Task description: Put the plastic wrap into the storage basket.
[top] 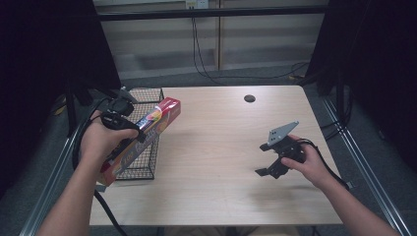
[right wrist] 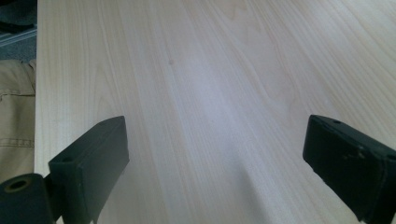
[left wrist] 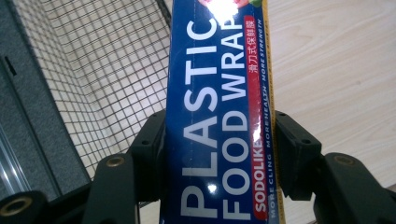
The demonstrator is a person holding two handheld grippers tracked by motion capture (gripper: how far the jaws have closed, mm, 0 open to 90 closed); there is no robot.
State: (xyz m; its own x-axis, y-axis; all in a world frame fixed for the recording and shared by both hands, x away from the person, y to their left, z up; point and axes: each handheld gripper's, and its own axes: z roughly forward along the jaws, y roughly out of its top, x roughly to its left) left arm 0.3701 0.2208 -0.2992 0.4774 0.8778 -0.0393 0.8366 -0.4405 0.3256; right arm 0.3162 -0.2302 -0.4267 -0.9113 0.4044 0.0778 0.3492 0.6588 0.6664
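While the left gripper [left wrist: 219, 140] clamps both jaws on the sides of the plastic food wrap box [top: 147, 130], the box runs lengthwise out ahead of that gripper, tilted, far end raised over the wire basket [top: 147, 162] and near end low by the person's left hand [top: 101, 140]. In the left gripper view the blue printed face of the box sits squarely between the jaws, pads touching its long edges (red strip on one side). The basket's black mesh lies just beside and below the gripper, on its left in that view; bare worktop [left wrist: 336, 70] on its right. The basket rim stands directly under the box, so it is the closest obstacle. The right gripper [right wrist: 215, 154] is spread wide with nothing between the jaws, just plain wood beneath. In the high view it hangs low over the worktop in the person's right hand [top: 307, 162], well apart from box and basket. A dark round hole [top: 249, 98] sits far beyond it. Cables trail off the worktop edge behind.
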